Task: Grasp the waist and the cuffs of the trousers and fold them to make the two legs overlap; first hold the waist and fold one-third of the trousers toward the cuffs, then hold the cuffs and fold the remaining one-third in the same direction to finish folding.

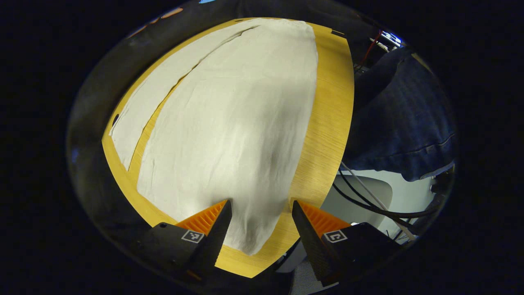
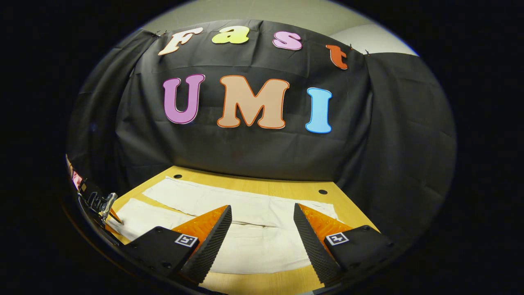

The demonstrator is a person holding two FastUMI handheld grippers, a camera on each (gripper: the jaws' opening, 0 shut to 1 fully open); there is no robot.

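— Between our left gripper's [image 1: 262,213] spread fingers sits one end of the trousers [image 1: 229,123], just below the tips and not pinched. Which end is it?

— We cannot tell waist from cuffs there. In the left gripper view the two legs lie flat on the table [image 1: 331,123], side by side with a narrow strip of wood between them, so we judge the first step, laying one leg over the other, is not yet done.

— And our right gripper [image 2: 262,223]?

— Its fingers stand apart too, holding nothing, above the trousers [image 2: 245,229] near the table's [image 2: 262,184] front edge.

— So next we need both grippers down on the near leg's edge, one at each end, closing on one layer only and carrying it across evenly.

— Count?

— One pair of trousers, two legs, two grippers, one table, and a person's dark sleeve [image 1: 401,123] beside it.
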